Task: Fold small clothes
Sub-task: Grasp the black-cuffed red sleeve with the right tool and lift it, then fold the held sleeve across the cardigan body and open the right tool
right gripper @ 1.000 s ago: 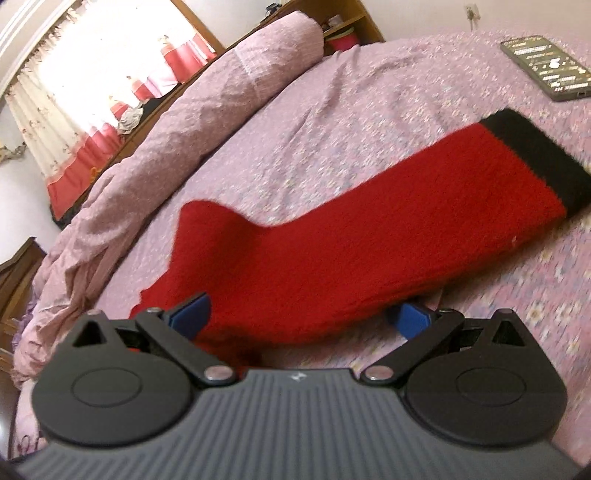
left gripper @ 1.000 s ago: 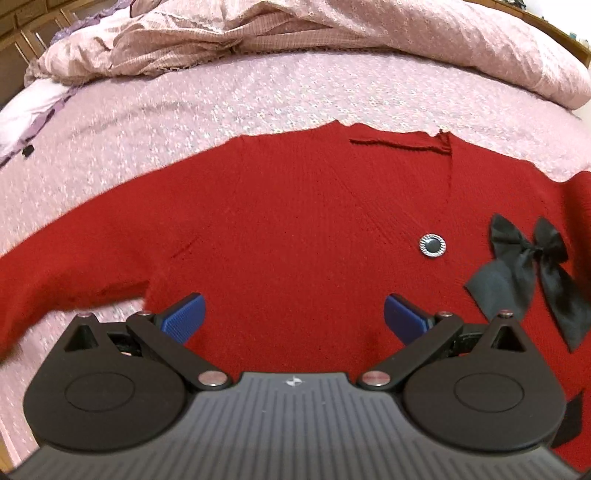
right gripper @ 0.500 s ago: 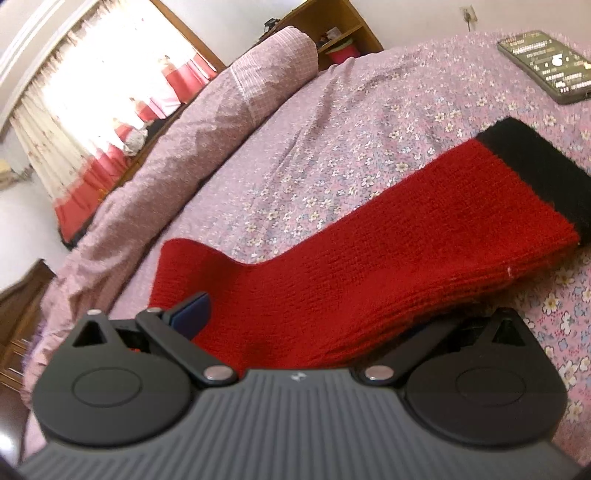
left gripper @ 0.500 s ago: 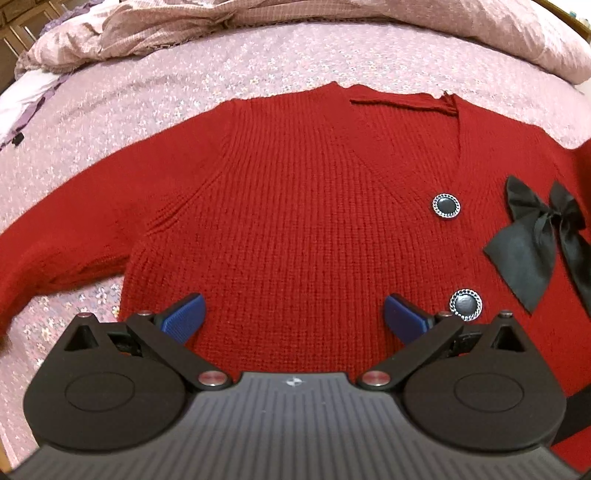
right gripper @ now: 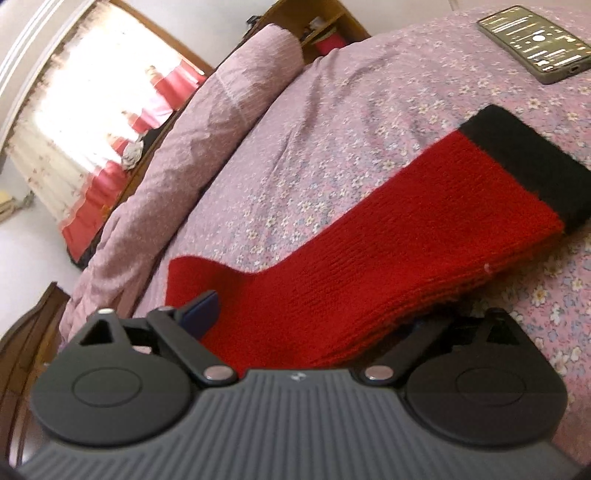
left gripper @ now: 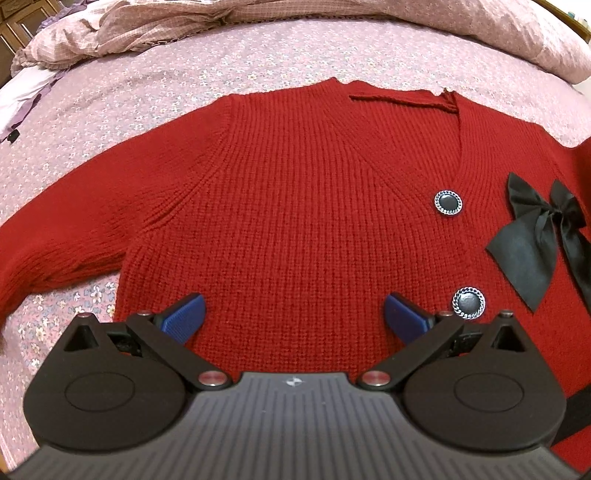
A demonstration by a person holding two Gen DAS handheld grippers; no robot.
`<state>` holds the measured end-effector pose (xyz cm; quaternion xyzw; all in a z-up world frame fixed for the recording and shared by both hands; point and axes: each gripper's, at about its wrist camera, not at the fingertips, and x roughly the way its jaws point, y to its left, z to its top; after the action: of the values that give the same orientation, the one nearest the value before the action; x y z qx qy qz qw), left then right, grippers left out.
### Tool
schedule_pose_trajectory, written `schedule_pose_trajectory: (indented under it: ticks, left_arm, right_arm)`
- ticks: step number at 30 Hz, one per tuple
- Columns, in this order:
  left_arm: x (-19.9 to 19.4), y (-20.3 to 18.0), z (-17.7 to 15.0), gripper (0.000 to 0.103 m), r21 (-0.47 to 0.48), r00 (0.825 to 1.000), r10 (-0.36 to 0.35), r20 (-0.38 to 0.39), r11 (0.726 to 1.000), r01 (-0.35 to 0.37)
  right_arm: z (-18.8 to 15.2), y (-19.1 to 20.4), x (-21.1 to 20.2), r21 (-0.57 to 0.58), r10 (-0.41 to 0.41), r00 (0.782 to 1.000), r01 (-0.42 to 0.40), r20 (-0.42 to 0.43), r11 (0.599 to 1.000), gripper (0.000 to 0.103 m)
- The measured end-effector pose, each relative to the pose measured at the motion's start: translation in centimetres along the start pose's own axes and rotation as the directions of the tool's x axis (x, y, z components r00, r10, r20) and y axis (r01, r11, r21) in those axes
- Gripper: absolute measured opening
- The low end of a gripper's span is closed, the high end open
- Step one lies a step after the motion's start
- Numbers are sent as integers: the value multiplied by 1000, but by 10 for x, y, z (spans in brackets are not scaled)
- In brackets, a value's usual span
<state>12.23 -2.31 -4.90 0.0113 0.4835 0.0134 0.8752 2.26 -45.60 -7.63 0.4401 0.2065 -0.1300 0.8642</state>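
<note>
On the floral bedsheet (left gripper: 155, 92) a red cardigan (left gripper: 295, 206) lies flat; the left gripper (left gripper: 293, 317) hovers wide, empty, while the right gripper (right gripper: 314, 325), jaws just closing, straddles its sleeve (right gripper: 406, 251) for folding inward.

- A bedroom in a home: a bed (right gripper: 369, 110) covered by a lilac sheet printed with small flowers fills both views.
- A pink quilt (left gripper: 258, 22) lies bunched along the far side of the mattress, rolled long in the right wrist view.
- A bright window with pale and red curtains (right gripper: 92, 122) stands beyond it.
- A wooden shelf (right gripper: 325, 26) and dark wooden furniture edge the room.
- A phone (right gripper: 535, 40) rests on the sheet, screen lit.
</note>
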Motion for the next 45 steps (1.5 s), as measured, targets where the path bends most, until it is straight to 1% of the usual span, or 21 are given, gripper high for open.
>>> schedule_pose_trajectory:
  ticks: [3, 5, 7, 8, 10, 11, 12, 15, 21, 25, 28, 33, 37, 40, 45]
  left_arm:
    - [0, 0, -1, 103, 2, 1000, -1, 4, 1000, 1]
    - [1, 0, -1, 103, 2, 1000, -2, 5, 1000, 2]
    - [1, 0, -2, 103, 2, 1000, -2, 6, 1000, 2]
    - [1, 0, -2, 103, 2, 1000, -3, 5, 1000, 3]
    - [1, 1, -2, 103, 1, 1000, -7, 3, 1000, 7]
    - [2, 1, -2, 103, 0, 1000, -8, 1, 1000, 8]
    - [2, 1, -1, 103, 0, 1000, -10, -2, 1000, 10]
    - [3, 1, -1, 103, 1, 1000, -11, -6, 1000, 11]
    - [1, 4, 2, 103, 1, 1000, -23, -18, 1000, 23]
    - [-5, 6, 1, 103, 8, 1000, -25, -16, 1000, 25]
    - [-11, 8, 0, 103, 29, 1000, -9, 1, 1000, 9]
    - [-24, 14, 0, 103, 50, 999, 16, 46, 999, -19]
    - [-34, 28, 3, 103, 21, 998, 6, 64, 1000, -7]
    - [-39, 38, 3, 103, 9, 997, 14, 79, 1000, -14]
    - [-47, 57, 1, 103, -29, 995, 20, 96, 999, -17]
  right_arm:
    - [3, -4, -2, 22, -23, 1000, 22, 17, 999, 79]
    - [5, -7, -3, 32, -35, 999, 34, 23, 999, 74]
    - [7, -10, -2, 31, -52, 998, 51, 28, 998, 61]
    - [8, -10, -2, 27, -61, 998, 61, 30, 998, 56]
    - [10, -11, -1, 13, -82, 996, 81, 33, 997, 36]
    - [11, -11, -1, 4, -91, 995, 91, 35, 996, 31]
    - [12, -11, -1, -5, -99, 994, 99, 39, 995, 23]
    - [14, -7, -5, -39, -87, 995, 89, 55, 995, 17]
    - [22, 14, -20, -129, -25, 993, 40, 114, 991, 15]
    - [26, 38, -29, -208, 30, 991, -2, 132, 978, 14]
    - [27, 57, -35, -254, 78, 987, -40, 137, 966, 14]
    - [24, 95, -40, -324, 147, 980, -97, 135, 941, 14]
    - [19, 128, -41, -371, 209, 970, -151, 122, 916, 14]
    - [10, 154, -38, -406, 245, 964, -183, 105, 895, 14]
    - [-12, 198, -28, -453, 281, 957, -222, 67, 863, 14]
